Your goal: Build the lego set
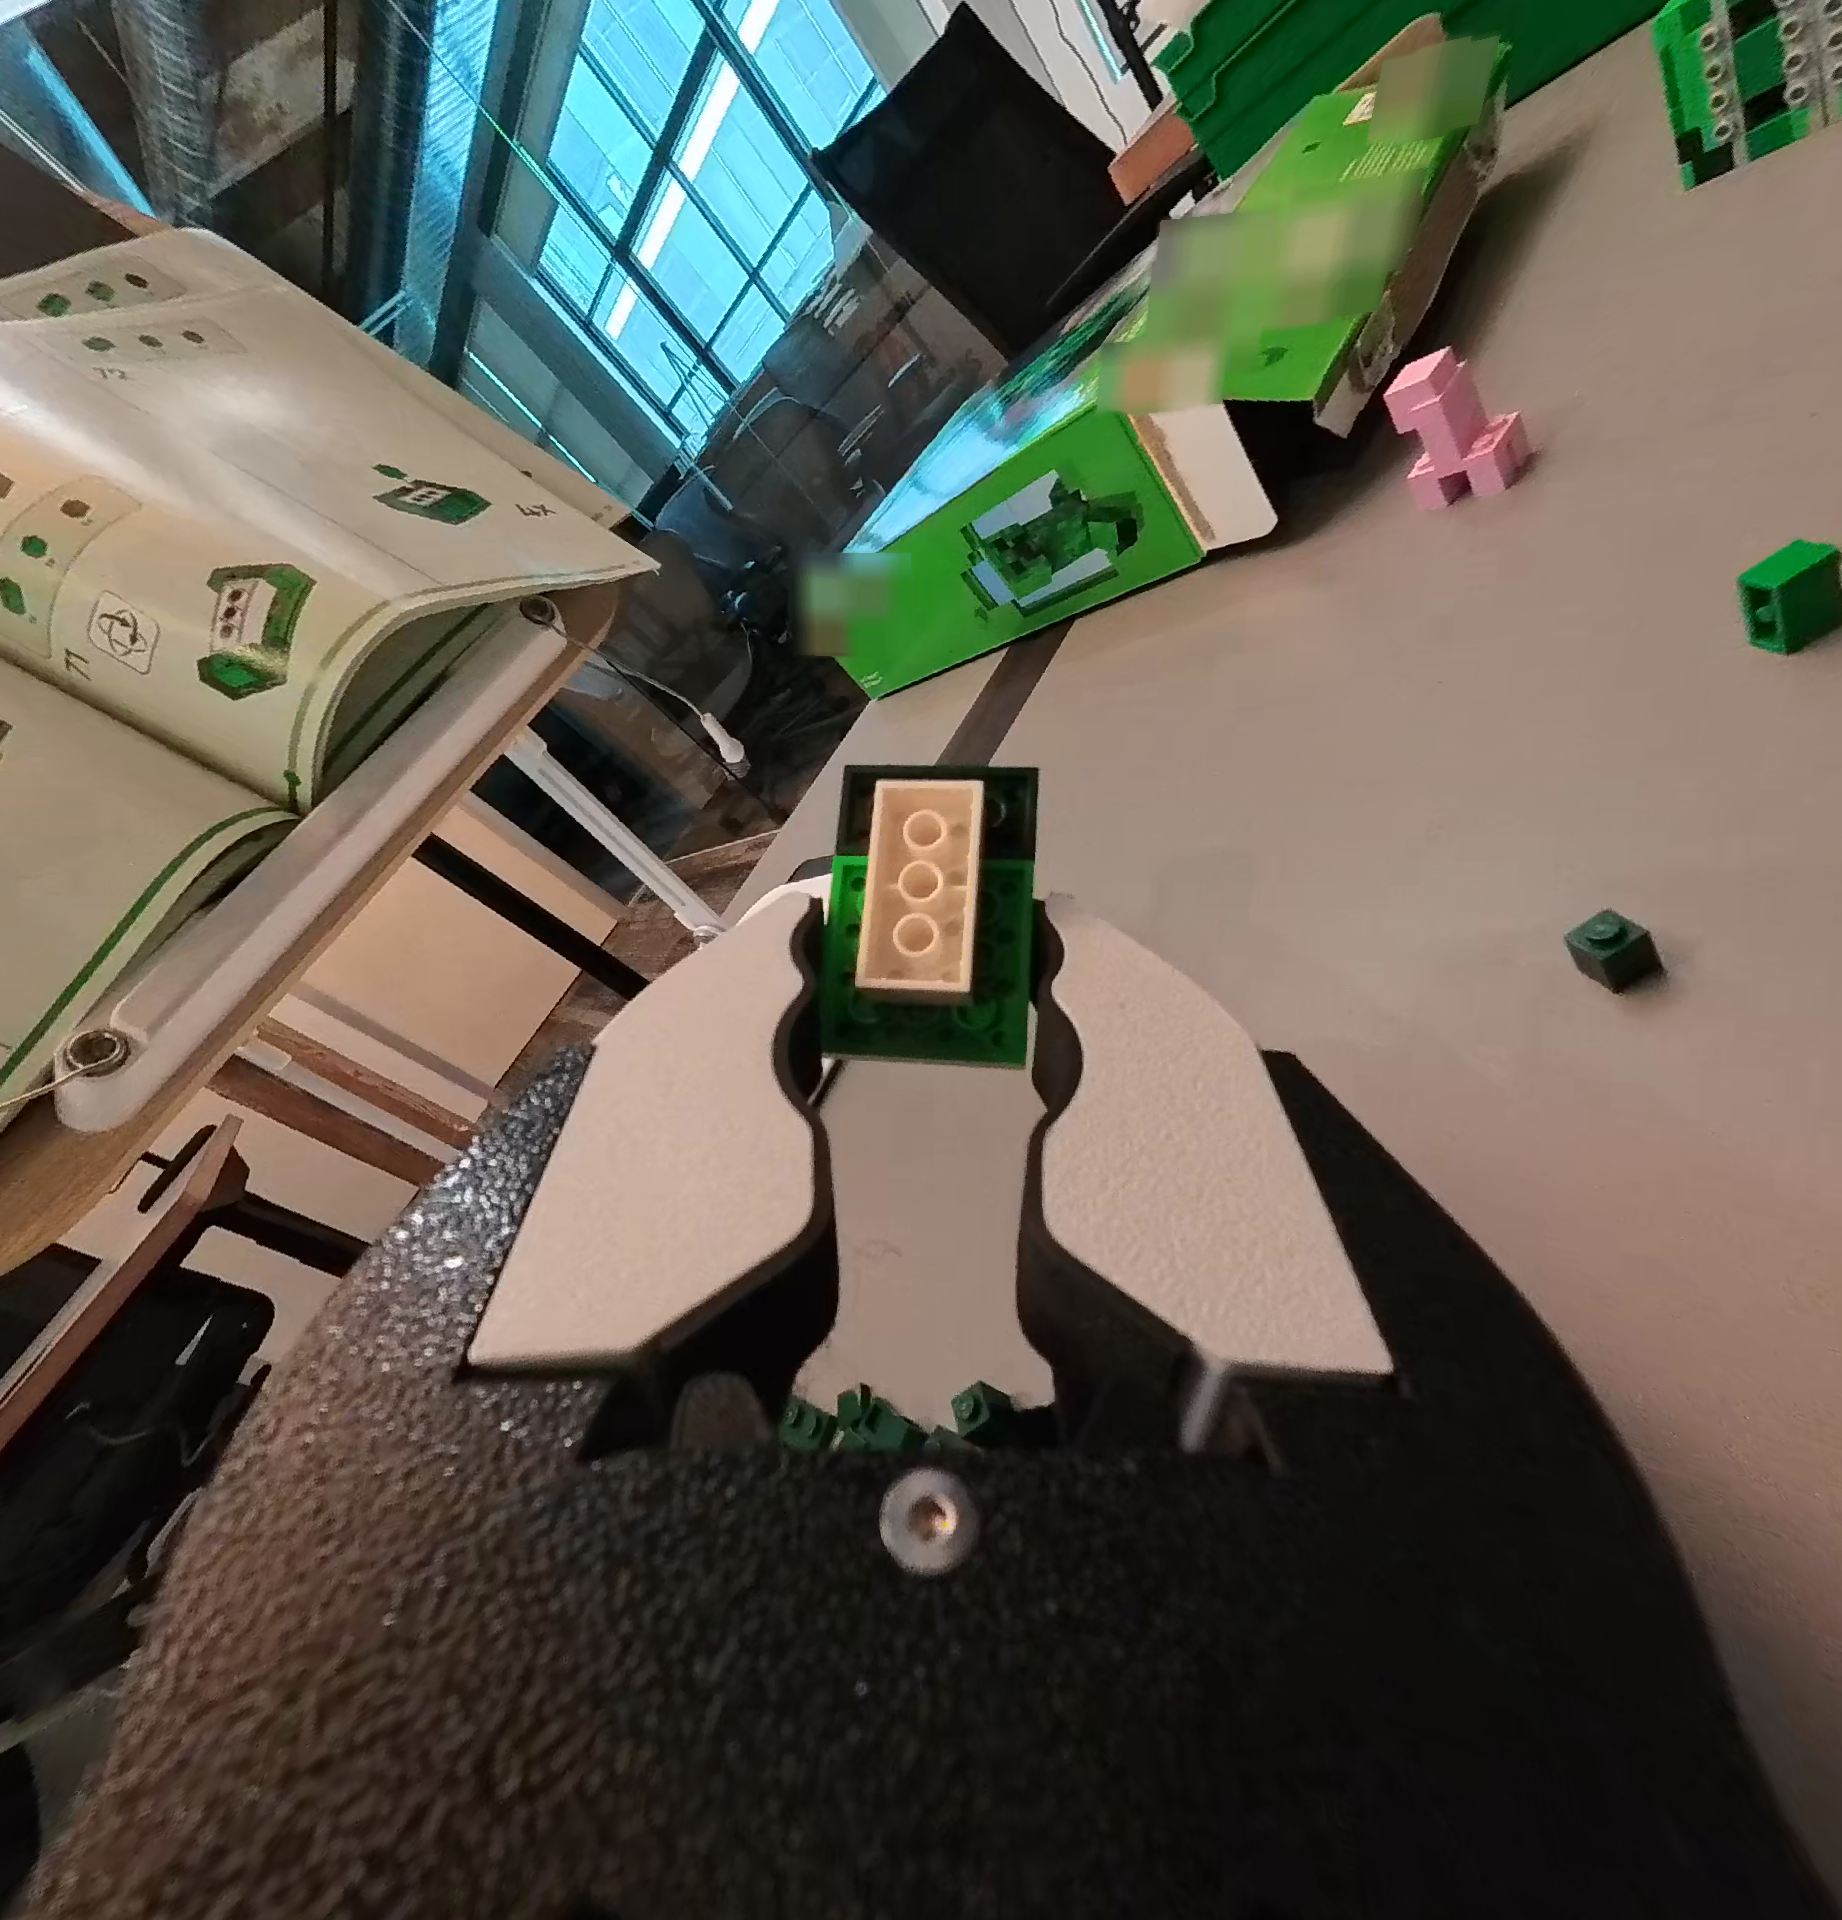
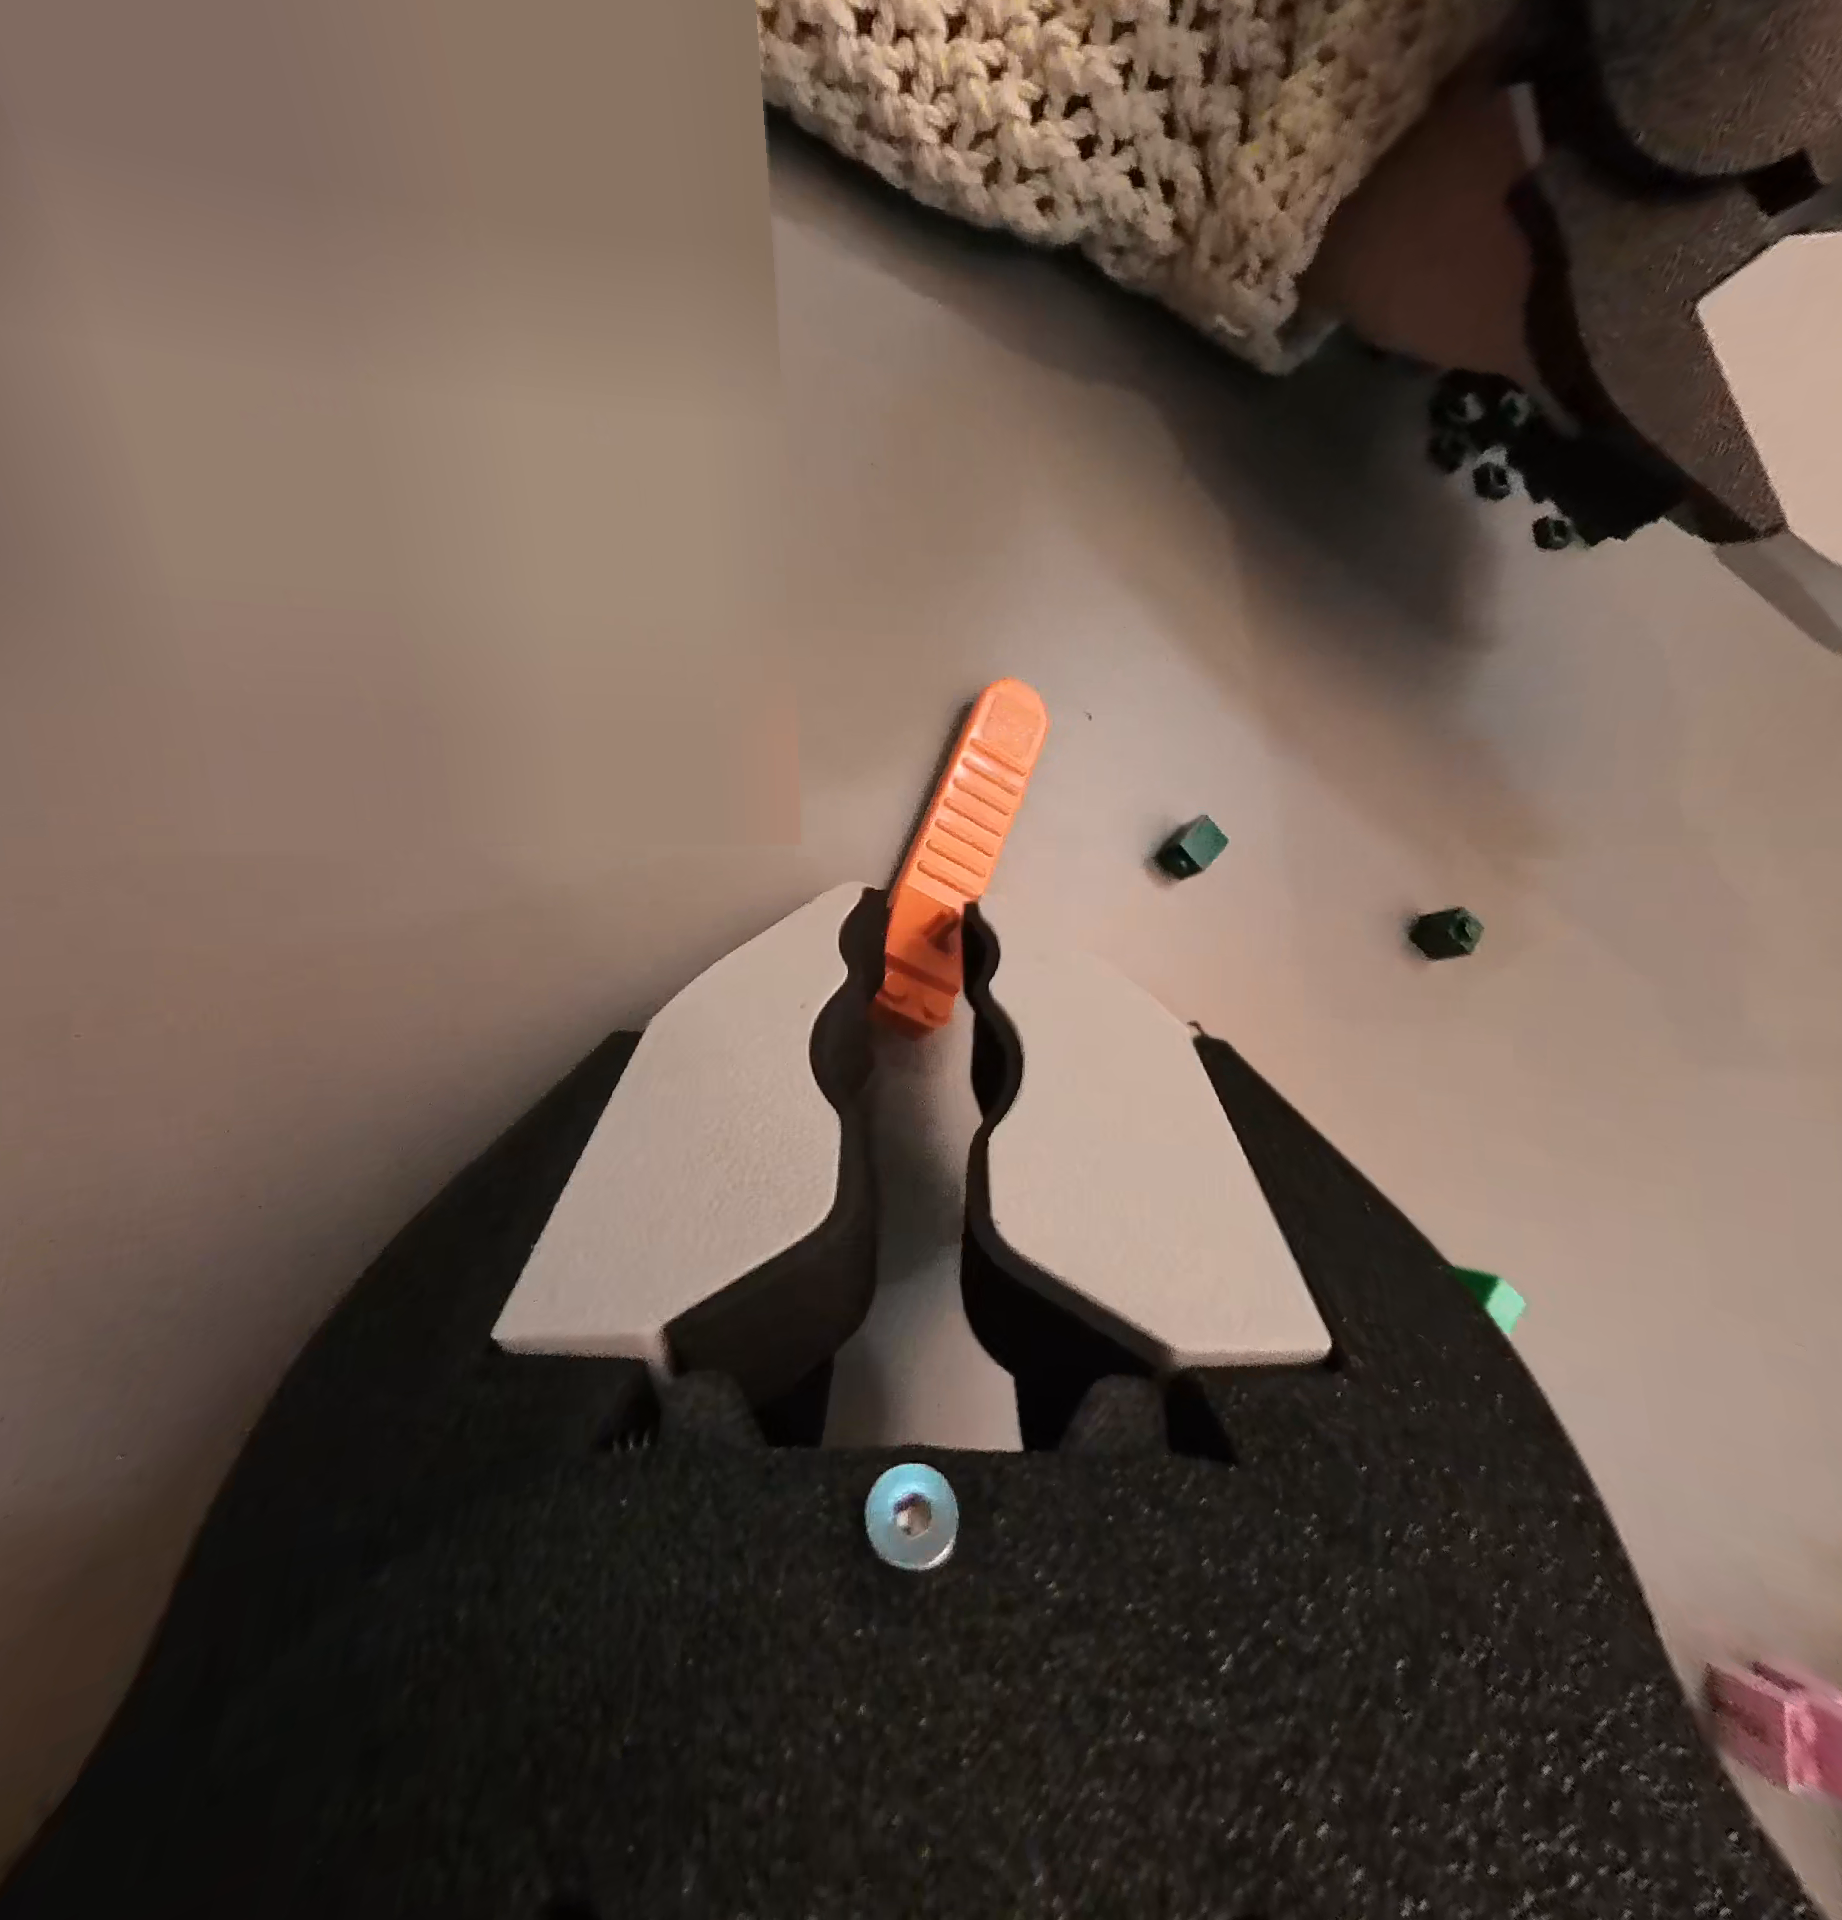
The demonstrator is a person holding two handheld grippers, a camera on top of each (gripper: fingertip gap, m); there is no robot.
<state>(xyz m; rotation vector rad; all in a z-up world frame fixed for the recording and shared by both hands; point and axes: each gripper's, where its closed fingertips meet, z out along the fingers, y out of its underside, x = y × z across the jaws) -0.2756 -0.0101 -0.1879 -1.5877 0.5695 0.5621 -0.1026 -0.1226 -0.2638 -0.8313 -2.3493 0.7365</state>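
In the left wrist view my left gripper (image 1: pixel 932 940) is shut on a small lego assembly, held in the air above the grey table (image 1: pixel 1416 779): a green plate (image 1: pixel 844 997) with a cream brick (image 1: pixel 922 894) pressed on it, hollow side toward the camera, and a dark green piece (image 1: pixel 1016 805) at its far end. In the right wrist view my right gripper (image 2: pixel 922 935) is shut on the stud end of an orange brick separator (image 2: pixel 974 821), whose handle points away over the table. The other gripper (image 2: pixel 1727 343) shows at the upper right.
An open instruction booklet (image 1: pixel 169 540) rests on a stand at left. Green set boxes (image 1: pixel 1052 540), a pink lego figure (image 1: pixel 1457 426), a green brick (image 1: pixel 1790 592), a dark green stud brick (image 1: pixel 1613 945) and a partial green build (image 1: pixel 1769 83) lie on the table. Small dark bricks (image 2: pixel 1192 842) and a knitted sleeve (image 2: pixel 1104 135) show in the right wrist view. The tips of one gripper are about 20 cm away from the tips of the other. Between my left fingertips and the pink lego figure (image 1: pixel 1457 426) there is roughly 20 cm.
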